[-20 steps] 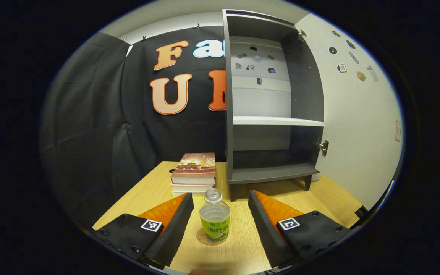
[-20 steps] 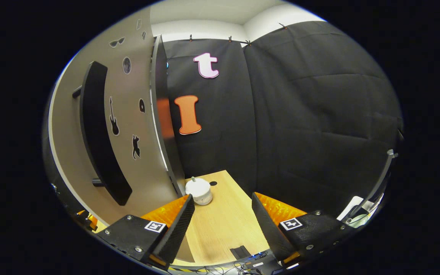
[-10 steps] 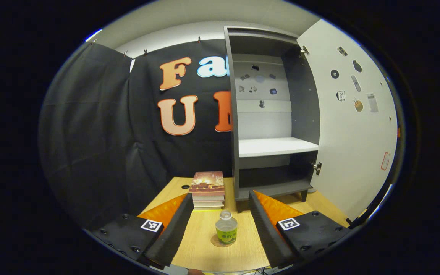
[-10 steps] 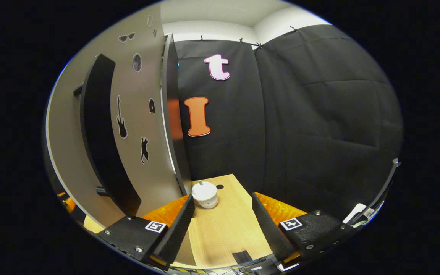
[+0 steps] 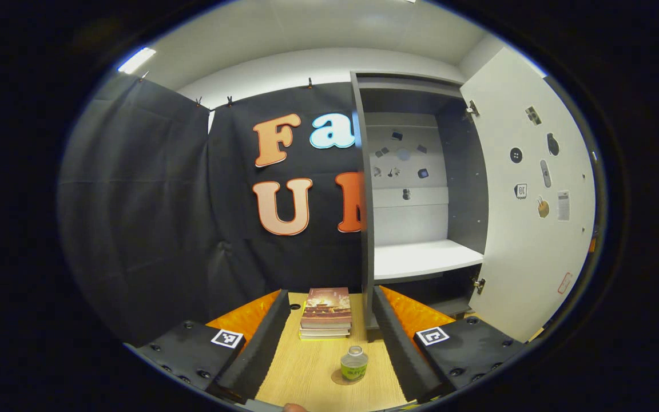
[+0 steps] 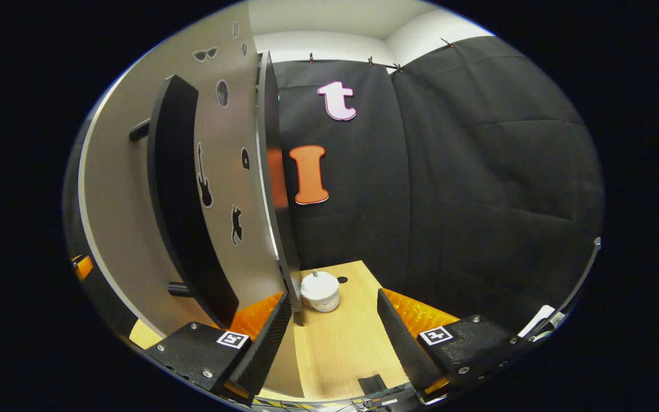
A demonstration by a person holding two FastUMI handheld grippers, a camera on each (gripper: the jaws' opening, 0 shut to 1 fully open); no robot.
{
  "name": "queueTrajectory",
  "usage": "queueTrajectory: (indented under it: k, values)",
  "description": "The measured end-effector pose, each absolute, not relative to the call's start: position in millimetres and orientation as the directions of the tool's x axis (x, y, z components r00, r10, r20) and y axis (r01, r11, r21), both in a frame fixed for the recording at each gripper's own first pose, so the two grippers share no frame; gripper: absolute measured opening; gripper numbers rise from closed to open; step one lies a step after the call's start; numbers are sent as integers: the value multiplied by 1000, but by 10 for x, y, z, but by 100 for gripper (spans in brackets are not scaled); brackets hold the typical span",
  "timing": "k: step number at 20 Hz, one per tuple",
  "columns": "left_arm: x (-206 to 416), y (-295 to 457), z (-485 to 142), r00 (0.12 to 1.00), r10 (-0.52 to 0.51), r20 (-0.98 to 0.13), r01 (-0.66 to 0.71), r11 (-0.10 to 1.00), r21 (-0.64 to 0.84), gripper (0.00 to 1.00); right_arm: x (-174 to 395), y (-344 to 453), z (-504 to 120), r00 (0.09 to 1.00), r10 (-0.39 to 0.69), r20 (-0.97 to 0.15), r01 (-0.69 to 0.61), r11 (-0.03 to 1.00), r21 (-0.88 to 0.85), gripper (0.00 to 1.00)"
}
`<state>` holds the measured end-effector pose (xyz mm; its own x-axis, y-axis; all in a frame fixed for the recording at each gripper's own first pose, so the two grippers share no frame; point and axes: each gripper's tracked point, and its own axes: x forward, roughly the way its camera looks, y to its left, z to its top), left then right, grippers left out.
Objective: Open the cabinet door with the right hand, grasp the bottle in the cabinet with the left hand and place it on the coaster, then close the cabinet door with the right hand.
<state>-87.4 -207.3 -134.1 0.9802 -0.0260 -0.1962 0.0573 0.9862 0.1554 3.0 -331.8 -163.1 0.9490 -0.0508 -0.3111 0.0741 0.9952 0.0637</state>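
A: Bottle [image 5: 354, 363] down on the coaster [image 5: 345, 378], upright, just ahead of the left gripper [image 5: 328, 337] and between its finger lines. Clear of both fingers [image 5: 261, 343].

B: Left fingers spread wide, empty, touching nothing. Books [image 5: 326, 313] farther ahead, cabinet [image 5: 421, 200] ahead and right, shelves bare.

A: So only the door [image 6: 135, 229] left to do, by the look of it. Standing open, ahead and left of the right gripper [image 6: 334, 335].

B: Right fingers wide apart too, nothing held. Left finger [image 6: 261, 343] close by the door's lower edge; contact hard to call from here.

A: Best play: swing out to the door's outer face near the black handle [image 6: 183, 194], push flat and slow, follow the arc around the hinge.

B: And no squeezing needed. Open fingers fine for a push. Mind the white jar [image 6: 320, 290] just ahead by the door's foot, though probably clear of the swing.

A: Left gripper best kept back, away from the bottle, out of the door's path.

B: Ease off near the frame, no slam, or a wobble for that bottle.
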Motion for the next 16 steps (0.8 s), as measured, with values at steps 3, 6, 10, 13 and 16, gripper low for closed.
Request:
queueTrajectory:
  k: [3,6,10,13,16]
  values:
    - [-850,-1968,-1235,982,-8,-189,32,992,125,94,14,-3319,-1616,949,-57,-310,77,996,52,93]
    - [-833,-1898,-1141,983,13,-183,9,993,120,94,11,-3254,-1597,950,-57,-306,74,996,45,91]
    - [-849,-1808,-1062,985,28,-170,-8,993,119,94,60,-2978,-1572,955,1,-297,7,1000,26,90]
    - [-870,-1747,-1018,986,31,-162,-12,994,113,94,29,-2631,-1606,952,67,-298,-57,998,41,90]
    - [-863,-1636,-1012,986,32,-164,-14,994,105,94,19,-2270,-1632,945,128,-301,-111,991,73,99]
